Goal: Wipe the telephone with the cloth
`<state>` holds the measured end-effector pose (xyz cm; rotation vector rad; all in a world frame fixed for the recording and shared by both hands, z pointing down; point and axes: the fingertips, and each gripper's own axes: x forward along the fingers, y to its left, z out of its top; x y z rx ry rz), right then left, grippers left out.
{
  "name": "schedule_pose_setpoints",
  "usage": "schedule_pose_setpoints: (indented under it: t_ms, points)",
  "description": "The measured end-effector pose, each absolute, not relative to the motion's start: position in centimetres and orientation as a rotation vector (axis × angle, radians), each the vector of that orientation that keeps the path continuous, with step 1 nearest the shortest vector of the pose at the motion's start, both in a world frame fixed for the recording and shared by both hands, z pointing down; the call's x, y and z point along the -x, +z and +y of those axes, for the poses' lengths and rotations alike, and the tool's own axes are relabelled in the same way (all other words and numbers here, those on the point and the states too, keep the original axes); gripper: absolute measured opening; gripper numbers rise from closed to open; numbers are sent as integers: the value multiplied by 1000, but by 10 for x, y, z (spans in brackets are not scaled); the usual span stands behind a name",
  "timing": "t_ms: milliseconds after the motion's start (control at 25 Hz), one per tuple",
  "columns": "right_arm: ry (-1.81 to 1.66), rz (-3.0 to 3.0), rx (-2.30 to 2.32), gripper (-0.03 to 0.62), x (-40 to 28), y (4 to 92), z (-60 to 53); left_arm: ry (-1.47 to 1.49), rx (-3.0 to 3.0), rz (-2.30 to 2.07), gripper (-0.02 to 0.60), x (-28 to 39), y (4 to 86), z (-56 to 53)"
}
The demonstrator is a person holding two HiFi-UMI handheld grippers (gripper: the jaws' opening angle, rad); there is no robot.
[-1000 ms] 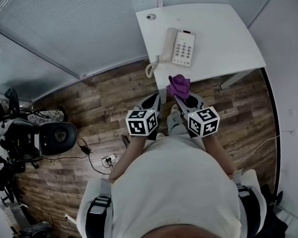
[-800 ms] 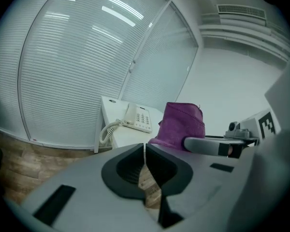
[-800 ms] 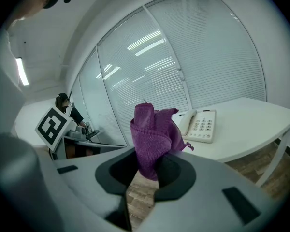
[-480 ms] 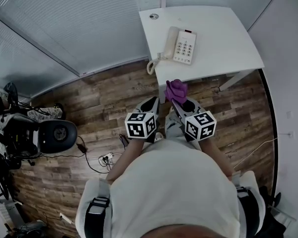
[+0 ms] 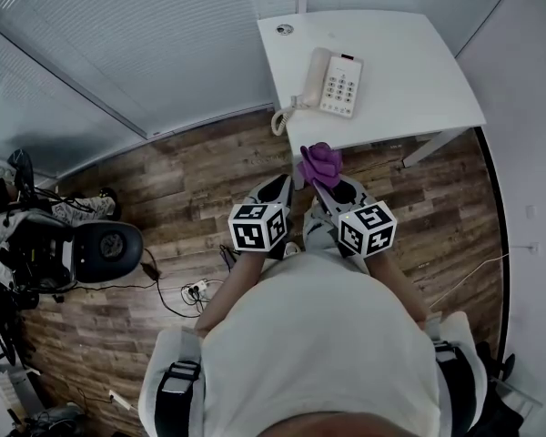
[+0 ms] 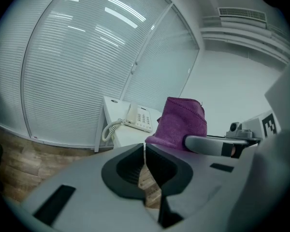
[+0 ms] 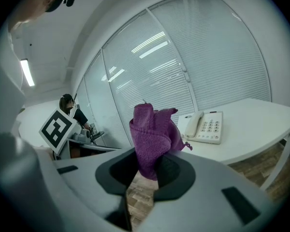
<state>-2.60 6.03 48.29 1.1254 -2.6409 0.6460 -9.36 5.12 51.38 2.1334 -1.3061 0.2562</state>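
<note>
White table (image 5: 419,80) occupies the upper right of the head view and bears the cream telephone (image 5: 332,80) near its left front corner. Below it, over the wood floor (image 5: 191,189), the left gripper (image 6: 145,166) is clenched on nothing. The right gripper (image 7: 146,172) clamps the bunched purple cloth (image 7: 152,129), which stands clear of the telephone.

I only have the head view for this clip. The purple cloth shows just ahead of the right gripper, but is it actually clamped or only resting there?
Observer: Clamped. In the right gripper view, the right gripper has its jaws shut on the cloth, which stands bunched above them.
Operator: Does the left gripper hold anything?
Observer: No. The left gripper view shows the left gripper with its jaws together and nothing between them.
</note>
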Motion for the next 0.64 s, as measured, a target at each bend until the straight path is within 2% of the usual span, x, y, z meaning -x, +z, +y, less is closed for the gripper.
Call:
schedule_pose_setpoints:
  t_ms: [640]
  points:
    - [657, -2645, -1120, 89, 28, 482, 55, 243, -2121, -1300, 31, 96, 516, 47]
